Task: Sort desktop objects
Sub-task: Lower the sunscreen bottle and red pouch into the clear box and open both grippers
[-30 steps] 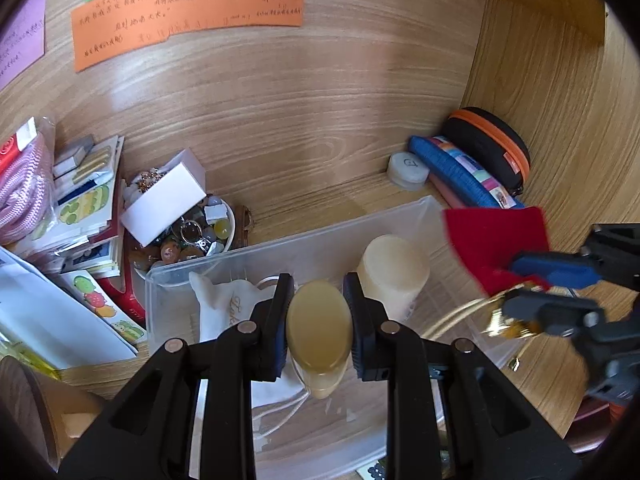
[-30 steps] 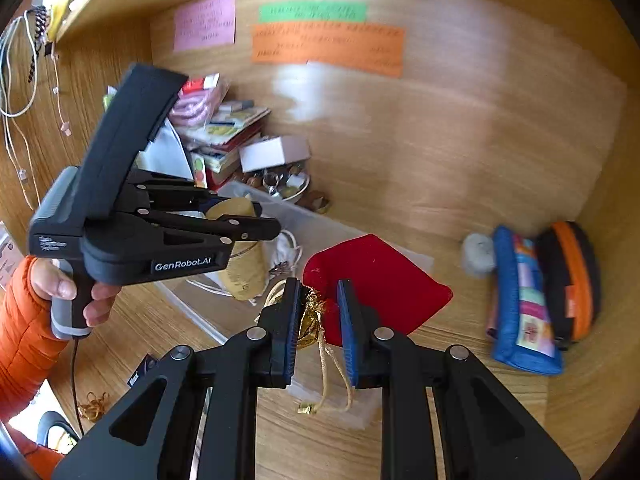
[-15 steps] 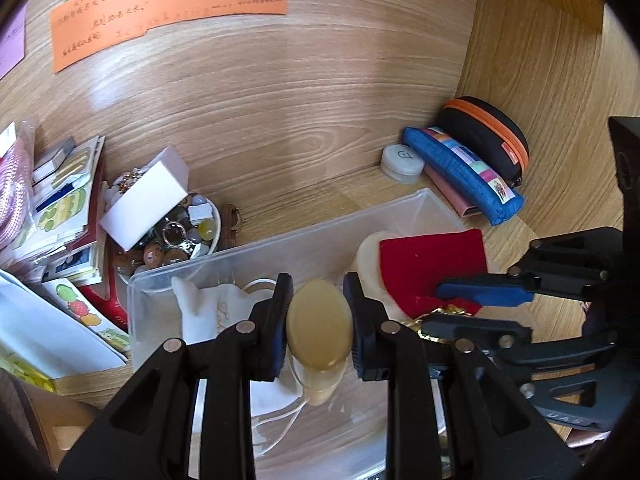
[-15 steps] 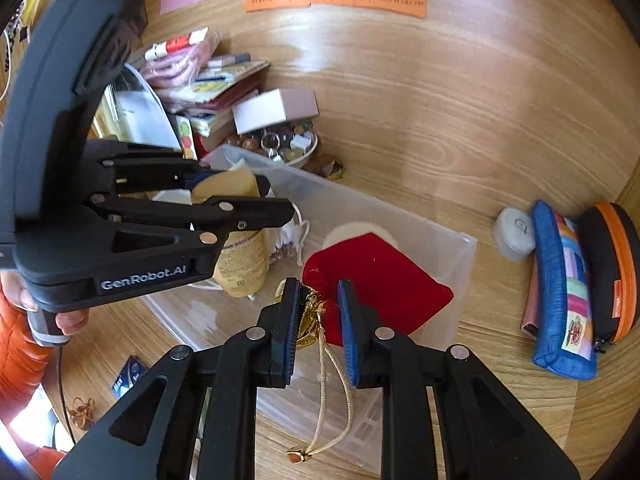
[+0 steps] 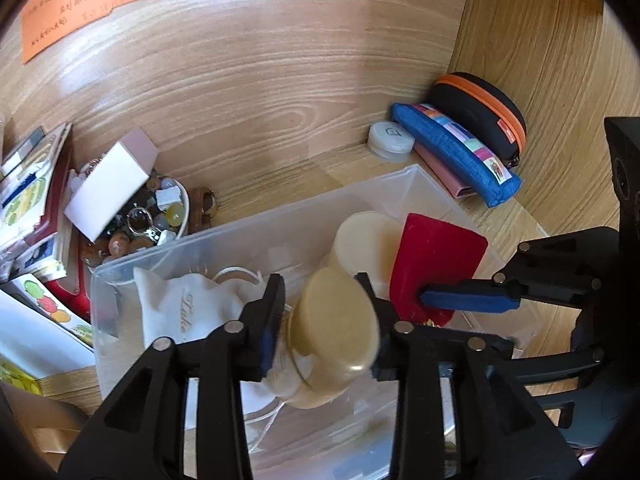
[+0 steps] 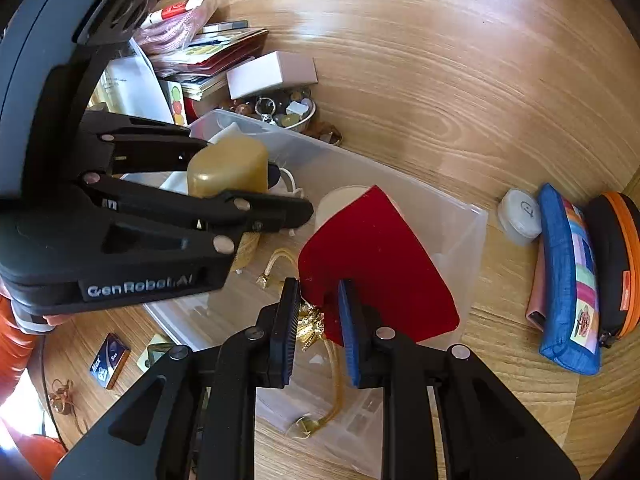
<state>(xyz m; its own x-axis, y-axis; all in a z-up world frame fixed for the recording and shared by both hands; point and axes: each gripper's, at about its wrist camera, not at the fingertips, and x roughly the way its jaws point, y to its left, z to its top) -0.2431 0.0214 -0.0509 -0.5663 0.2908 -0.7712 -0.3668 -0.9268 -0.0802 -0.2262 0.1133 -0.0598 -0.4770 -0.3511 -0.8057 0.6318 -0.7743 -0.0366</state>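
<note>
A clear plastic bin [image 5: 280,216] [image 6: 400,176] holds a white drawstring pouch [image 5: 188,312] and a cream-capped jar [image 5: 364,240]. My left gripper [image 5: 320,292] [image 6: 288,192] hangs over the bin and its jaws are opening. The gold-capped bottle [image 5: 336,332] [image 6: 228,168] sits tilted between them, with a gap at the left pad. My right gripper [image 6: 318,308] [image 5: 440,316] is shut on the gold-corded neck of a red velvet pouch [image 6: 380,264] [image 5: 436,260], whose body leans on the jar inside the bin.
A bowl of beads [image 5: 160,216] under a white box [image 5: 108,188] stands behind the bin, with stacked booklets [image 5: 32,200] to the left. A round white tub [image 5: 390,140], a blue pencil case [image 5: 452,152] and a black case [image 5: 480,108] fill the right corner. A small box [image 6: 110,360] lies near the front.
The left jaws have parted and the bottle has tipped over between them. The right gripper has come down with the red pouch into the bin, against the jar.
</note>
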